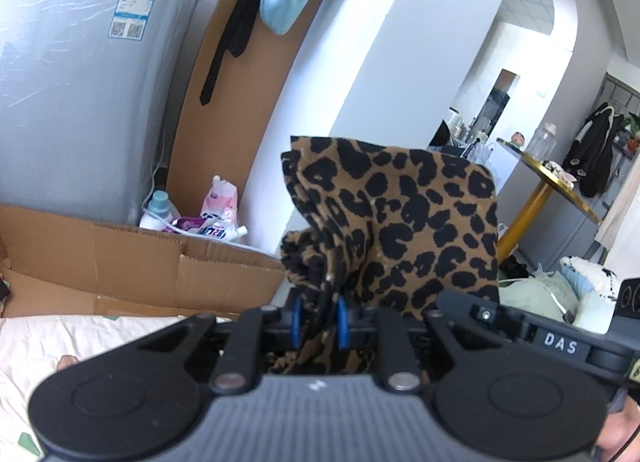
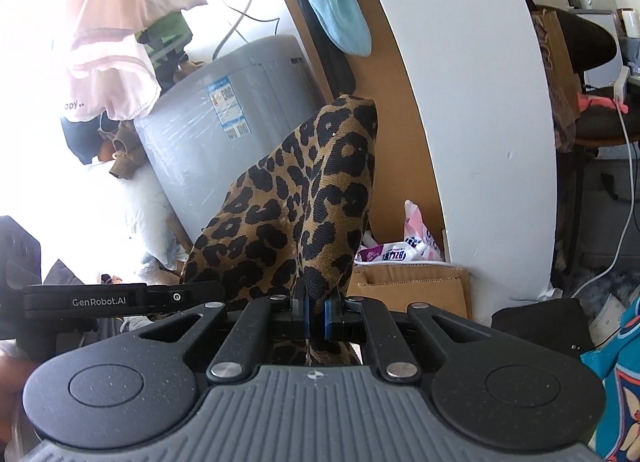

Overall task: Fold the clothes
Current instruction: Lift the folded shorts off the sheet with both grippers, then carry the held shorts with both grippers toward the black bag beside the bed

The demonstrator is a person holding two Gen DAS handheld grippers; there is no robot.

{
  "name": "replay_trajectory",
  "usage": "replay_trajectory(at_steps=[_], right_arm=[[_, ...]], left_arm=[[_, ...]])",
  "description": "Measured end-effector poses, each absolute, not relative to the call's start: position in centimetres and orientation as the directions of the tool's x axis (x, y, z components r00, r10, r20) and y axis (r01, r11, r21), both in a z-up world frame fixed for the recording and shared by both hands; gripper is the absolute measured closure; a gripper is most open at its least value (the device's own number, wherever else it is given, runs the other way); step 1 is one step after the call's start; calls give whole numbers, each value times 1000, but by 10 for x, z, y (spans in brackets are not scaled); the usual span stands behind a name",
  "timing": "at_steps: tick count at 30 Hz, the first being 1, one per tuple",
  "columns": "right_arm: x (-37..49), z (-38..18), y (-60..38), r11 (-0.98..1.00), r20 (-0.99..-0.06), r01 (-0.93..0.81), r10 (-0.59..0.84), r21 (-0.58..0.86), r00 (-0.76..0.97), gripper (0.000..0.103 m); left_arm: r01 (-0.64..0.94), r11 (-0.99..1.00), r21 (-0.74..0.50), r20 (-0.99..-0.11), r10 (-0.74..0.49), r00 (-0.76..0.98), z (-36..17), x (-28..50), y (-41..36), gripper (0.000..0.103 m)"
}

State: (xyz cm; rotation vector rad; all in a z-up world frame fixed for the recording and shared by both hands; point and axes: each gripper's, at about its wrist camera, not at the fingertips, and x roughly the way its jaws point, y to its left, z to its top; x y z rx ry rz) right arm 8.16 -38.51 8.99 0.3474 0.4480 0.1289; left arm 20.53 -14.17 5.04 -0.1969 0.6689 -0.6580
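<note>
Leopard-print cloth (image 1: 400,222) hangs in the air, bunched, not lying on any surface. Left gripper (image 1: 319,320) and right gripper (image 2: 316,312) each clench one part of it. Folding looks barely begun; no neat fold is visible.

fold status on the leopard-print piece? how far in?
Done: both grippers have picked up the leopard-print garment. In hand: the left gripper and the right gripper are each shut on a bunched part of it, the fabric standing up above the fingers, off the white bedding. Left: no flat, finished fold shows in either view, so laying it out and folding appear still to come.
</note>
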Motion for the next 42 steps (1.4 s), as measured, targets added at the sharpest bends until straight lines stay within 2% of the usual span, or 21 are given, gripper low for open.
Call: replay_trajectory(at_steps=[6,14,30,42], right_arm=[[68,97,-401,939,-400,-31,176,343,900,98],[63,79,-433,942,-416,36,113,333,902,98],[96,-21,-514,897,-532,326,-127,298,837,98],[148,-107,-567,834,-628,496,-255,241,735,98]], left_arm=[[509,781,-363,-504,-624,598,51,195,-160,84],[516,772,-372,-510,-634,581,30,196,-203,84],[555,693,-460,-536,-715,449,-98,229,-293,85],[529,646,-550,-560,-755,341,-199,275,-346,85]])
